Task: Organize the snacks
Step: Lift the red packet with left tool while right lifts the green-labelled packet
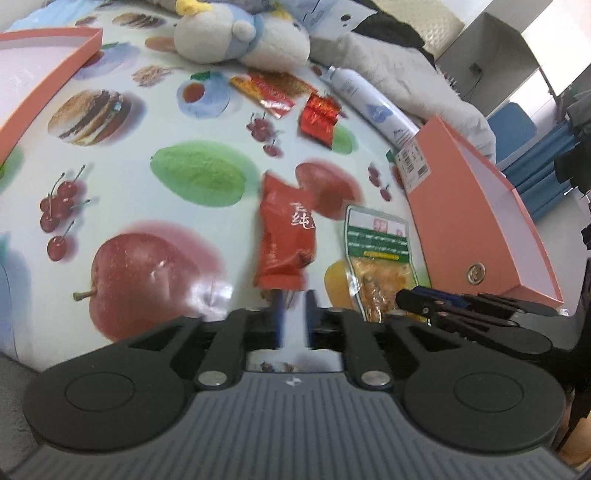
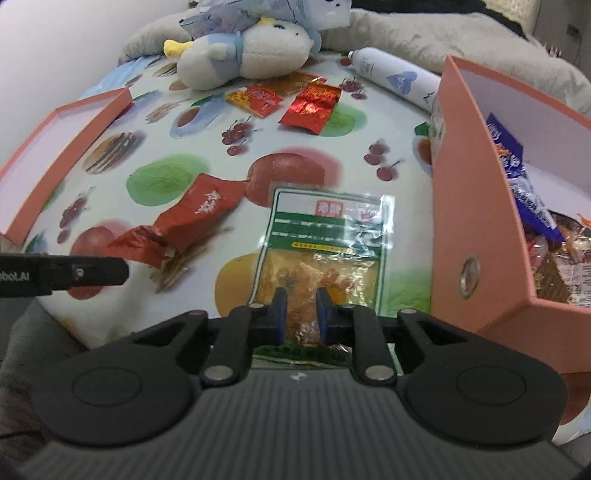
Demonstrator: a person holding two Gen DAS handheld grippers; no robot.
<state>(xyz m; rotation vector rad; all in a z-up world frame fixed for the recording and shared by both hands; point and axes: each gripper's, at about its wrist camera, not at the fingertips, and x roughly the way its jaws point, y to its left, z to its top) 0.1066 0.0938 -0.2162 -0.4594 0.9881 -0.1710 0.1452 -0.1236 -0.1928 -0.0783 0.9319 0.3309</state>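
A red snack packet (image 1: 286, 236) lies on the fruit-print cloth just past my left gripper (image 1: 295, 310), whose jaws stand apart and grip nothing; the right wrist view shows it (image 2: 192, 221) flat on the cloth. A clear packet with a green label (image 2: 325, 243) lies under my right gripper (image 2: 302, 310). Its blue pads straddle the packet's lower part without visibly pinching it. To the right stands an orange box (image 2: 480, 221) holding several snacks. Farther back lie a shiny red foil packet (image 2: 312, 105) and an orange-red packet (image 2: 258, 98).
The box's orange lid (image 2: 55, 158) lies open side up at the left. A plush toy (image 2: 243, 55) and a white spray bottle (image 2: 395, 77) lie at the back, with a grey blanket (image 2: 461, 33) behind them. The cloth drops away at the near edge.
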